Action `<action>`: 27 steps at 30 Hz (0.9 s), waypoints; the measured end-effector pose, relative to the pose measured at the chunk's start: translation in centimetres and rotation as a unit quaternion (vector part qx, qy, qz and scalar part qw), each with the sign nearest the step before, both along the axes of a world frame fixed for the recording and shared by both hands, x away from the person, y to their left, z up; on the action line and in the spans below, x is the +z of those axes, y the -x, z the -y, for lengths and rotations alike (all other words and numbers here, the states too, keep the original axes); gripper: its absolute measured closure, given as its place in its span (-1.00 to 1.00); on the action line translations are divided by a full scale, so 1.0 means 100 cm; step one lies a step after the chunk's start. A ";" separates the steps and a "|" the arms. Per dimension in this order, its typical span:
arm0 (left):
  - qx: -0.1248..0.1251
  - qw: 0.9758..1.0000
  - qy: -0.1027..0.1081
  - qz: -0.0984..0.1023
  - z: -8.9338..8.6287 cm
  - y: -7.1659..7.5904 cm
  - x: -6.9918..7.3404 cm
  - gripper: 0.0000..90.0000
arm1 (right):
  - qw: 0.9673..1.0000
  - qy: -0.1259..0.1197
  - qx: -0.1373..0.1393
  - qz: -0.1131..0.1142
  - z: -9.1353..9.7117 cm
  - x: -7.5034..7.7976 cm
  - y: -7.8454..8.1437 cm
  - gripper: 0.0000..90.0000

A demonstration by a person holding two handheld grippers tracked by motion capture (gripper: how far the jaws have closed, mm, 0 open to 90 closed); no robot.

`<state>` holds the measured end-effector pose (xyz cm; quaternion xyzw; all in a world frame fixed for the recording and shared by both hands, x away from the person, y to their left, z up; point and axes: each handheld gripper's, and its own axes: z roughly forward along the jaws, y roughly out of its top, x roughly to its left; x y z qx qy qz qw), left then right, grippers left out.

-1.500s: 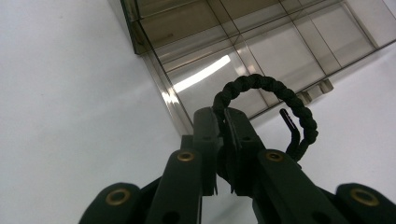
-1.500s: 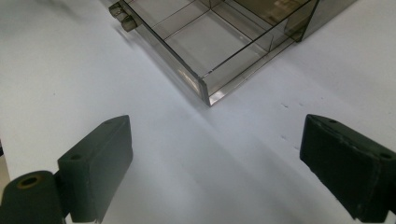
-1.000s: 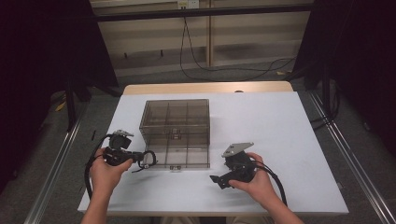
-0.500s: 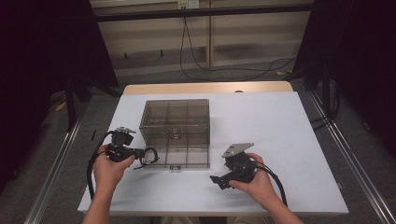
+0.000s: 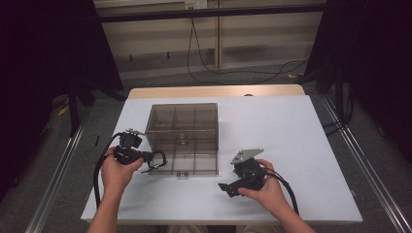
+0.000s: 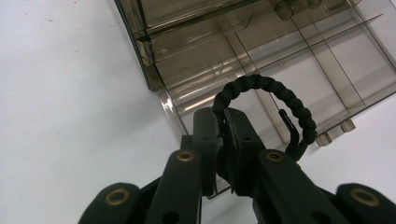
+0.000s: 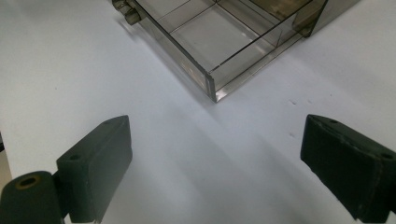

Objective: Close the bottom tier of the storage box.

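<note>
I see a white worktop (image 5: 291, 131) in a dim room, cables trailing over the floor beyond its far edge. Nearest me, toward the near edge, my right gripper (image 5: 224, 188) rests in my hand just above the surface, jaws spread wide with nothing between them, aimed at the box's near right corner. My left gripper (image 5: 156, 161), by the left edge, is clamped narrow on a black braided bracelet (image 6: 275, 100), whose loop hangs at the near left corner of the smoky clear compartment box (image 5: 184, 128) at mid-worktop.
</note>
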<state>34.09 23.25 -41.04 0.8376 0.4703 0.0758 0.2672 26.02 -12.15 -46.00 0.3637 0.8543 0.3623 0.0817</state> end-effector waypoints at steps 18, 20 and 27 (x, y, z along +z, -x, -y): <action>0.005 1.000 -0.013 0.005 0.005 -0.008 -0.006 0.86 | 1.000 0.001 0.000 0.000 -0.002 0.000 0.001 -0.81; 0.008 1.000 -0.012 0.005 0.007 -0.008 -0.007 0.86 | 1.000 0.002 0.000 0.000 -0.001 -0.001 0.001 -0.81; 0.012 1.000 -0.019 0.007 0.009 -0.011 -0.011 0.85 | 1.000 0.006 0.001 -0.001 -0.002 -0.001 0.001 -0.81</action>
